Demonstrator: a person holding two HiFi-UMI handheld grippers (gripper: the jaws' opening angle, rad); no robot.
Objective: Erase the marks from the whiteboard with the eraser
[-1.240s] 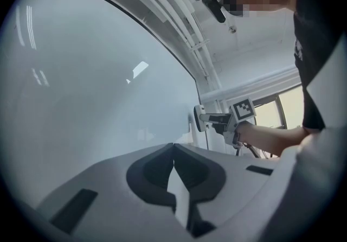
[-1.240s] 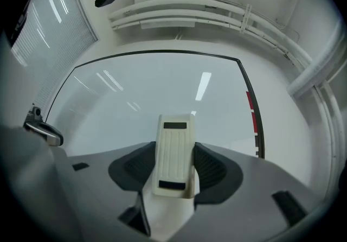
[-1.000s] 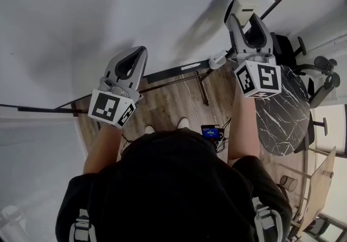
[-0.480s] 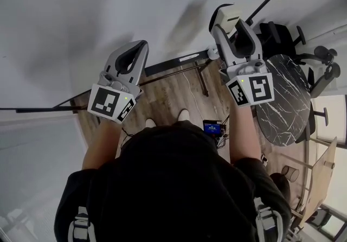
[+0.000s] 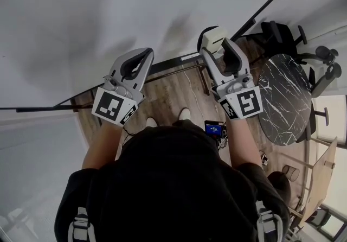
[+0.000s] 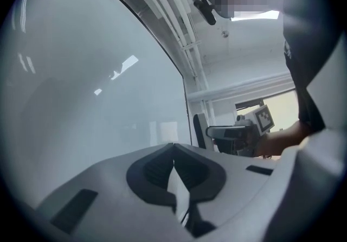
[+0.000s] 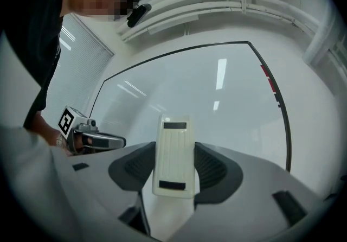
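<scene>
Facing the eraser (image 7: 173,154), a glossy whiteboard (image 5: 108,7); wood floor (image 5: 173,94), marble table (image 5: 284,105) below

The right gripper (image 5: 215,46) has carried the eraser (image 5: 212,34) down and leftward over the whiteboard (image 5: 108,13).

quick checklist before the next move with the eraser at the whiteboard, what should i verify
1. Eraser held by the right gripper: ok, jaws shut on its two sides.
2. Eraser pressed against the whiteboard: cannot tell.
3. Marks to aim at: cannot tell, no view shows any on the board.
4. Left gripper out of the way: ok, shut, empty, off to the left.
5. Wiping side facing the board: cannot tell, only the ribbed back shows.
</scene>
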